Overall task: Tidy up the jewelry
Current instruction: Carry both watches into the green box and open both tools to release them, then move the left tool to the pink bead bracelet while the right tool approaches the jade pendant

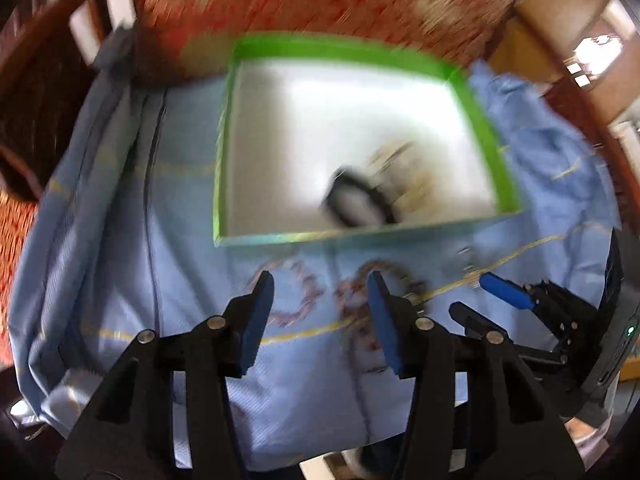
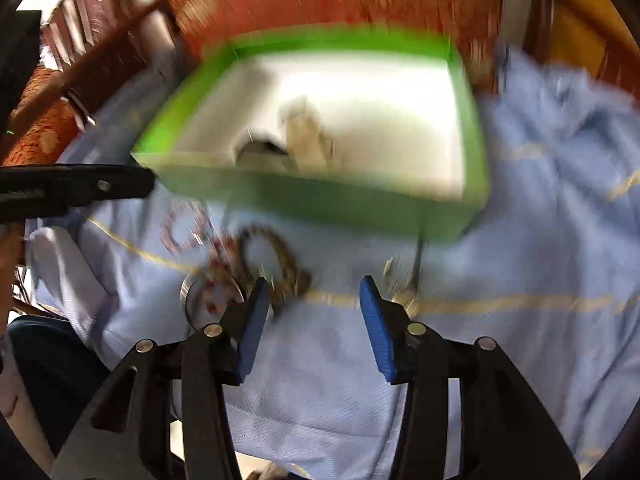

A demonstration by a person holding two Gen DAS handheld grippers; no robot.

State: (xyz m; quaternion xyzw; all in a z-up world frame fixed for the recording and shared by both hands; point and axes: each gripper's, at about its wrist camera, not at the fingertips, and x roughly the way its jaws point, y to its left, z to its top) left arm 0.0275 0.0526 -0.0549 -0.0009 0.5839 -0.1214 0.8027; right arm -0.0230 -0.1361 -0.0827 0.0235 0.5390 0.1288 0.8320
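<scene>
Nearest to us, our left gripper (image 1: 322,312) hangs low over the blue cloth (image 1: 120,240), its blue pads set wide apart with nothing between them. Our right gripper (image 2: 314,320) sits the same way, jaws spread and empty, angled down at the cloth. In the left wrist view the right gripper (image 1: 480,292) reaches in from the right edge, just beside the left one.

Just past the fingertips, loose jewelry lies on the cloth: a reddish beaded bracelet (image 2: 182,226), a brown rope-like bracelet (image 2: 276,256) touching it, and a small metallic piece (image 2: 400,280) near the right pad. Both views are motion-blurred, so we cannot tell finer detail.

Beyond those stands the green box (image 1: 484,120) with a white inside, resting on the cloth. In it lie a dark ring-shaped band (image 1: 356,200) and some pale, tangled pieces (image 1: 400,172) beside it.

Farthest off, a red patterned cushion (image 1: 320,0) rises behind the box, with dark wooden furniture (image 1: 40,80) at the left.
</scene>
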